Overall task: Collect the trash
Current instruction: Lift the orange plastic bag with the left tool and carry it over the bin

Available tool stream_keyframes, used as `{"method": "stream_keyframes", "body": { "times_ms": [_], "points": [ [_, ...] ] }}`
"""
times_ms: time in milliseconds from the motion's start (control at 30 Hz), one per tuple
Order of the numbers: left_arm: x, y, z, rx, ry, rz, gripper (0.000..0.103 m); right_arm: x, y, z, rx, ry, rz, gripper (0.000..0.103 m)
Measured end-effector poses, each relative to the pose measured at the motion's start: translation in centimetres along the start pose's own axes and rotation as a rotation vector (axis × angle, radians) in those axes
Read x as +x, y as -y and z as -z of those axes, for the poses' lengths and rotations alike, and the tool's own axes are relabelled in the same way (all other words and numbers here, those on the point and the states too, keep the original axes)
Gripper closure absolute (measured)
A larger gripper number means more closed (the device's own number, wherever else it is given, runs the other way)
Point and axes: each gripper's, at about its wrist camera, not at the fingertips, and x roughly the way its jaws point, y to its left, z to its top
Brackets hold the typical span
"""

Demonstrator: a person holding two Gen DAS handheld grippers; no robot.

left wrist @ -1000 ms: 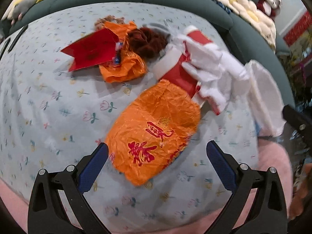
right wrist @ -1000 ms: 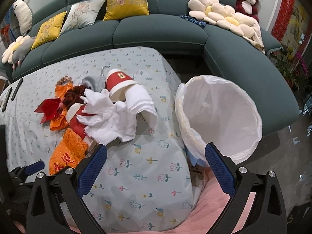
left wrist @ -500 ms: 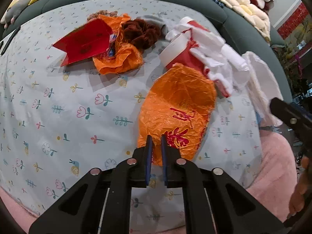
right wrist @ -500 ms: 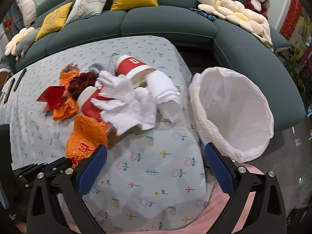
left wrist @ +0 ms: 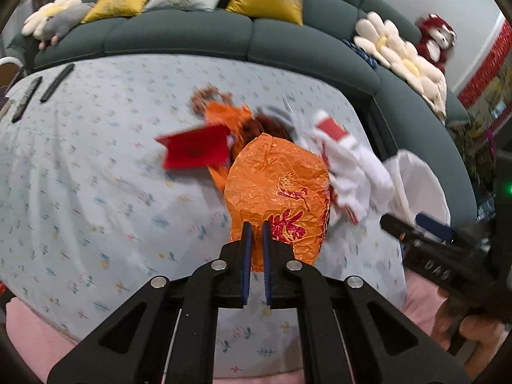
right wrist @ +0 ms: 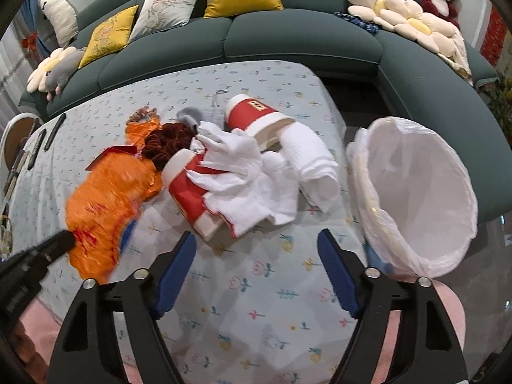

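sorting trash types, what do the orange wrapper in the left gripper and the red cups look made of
Orange wrapper: thin foil or plastic film, likely; glossy, finely crinkled, printed red. Red cups: probably coated paper; smooth matte walls, cream rims. Left gripper is shut on the wrapper.

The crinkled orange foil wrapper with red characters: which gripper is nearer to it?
Left. The left gripper is shut on the crinkled orange foil wrapper's edge; the right gripper hangs beside it, apart, jaws closing on nothing.

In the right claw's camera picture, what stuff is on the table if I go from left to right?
Orange wrapper → dark red fuzzy bundle → red and white paper cup → white glove → rolled white cloth → white-lined trash bin, just off the table's right edge.
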Motion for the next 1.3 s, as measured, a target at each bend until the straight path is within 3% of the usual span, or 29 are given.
{"method": "stream_keyframes", "body": {
  "times_ms": [500, 733, 1300],
  "points": [
    [1.2, 0.5, -3.6, 0.000, 0.019, -0.014, 0.097, 6.7, -0.4, -2.3, 0.064, -0.123, -0.085, 0.059],
    [1.7, 1.2, -3.6, 0.024, 0.007, -0.021, 0.097, 8.1, -0.3, -1.8, 0.093, -0.158, -0.149, 0.095],
    [-1.8, 4.6, -3.4, 0.062, 0.071, -0.003, 0.097, -2.3, 0.6, -2.5, 0.075, 0.040, -0.231, 0.099]
  ]
}}
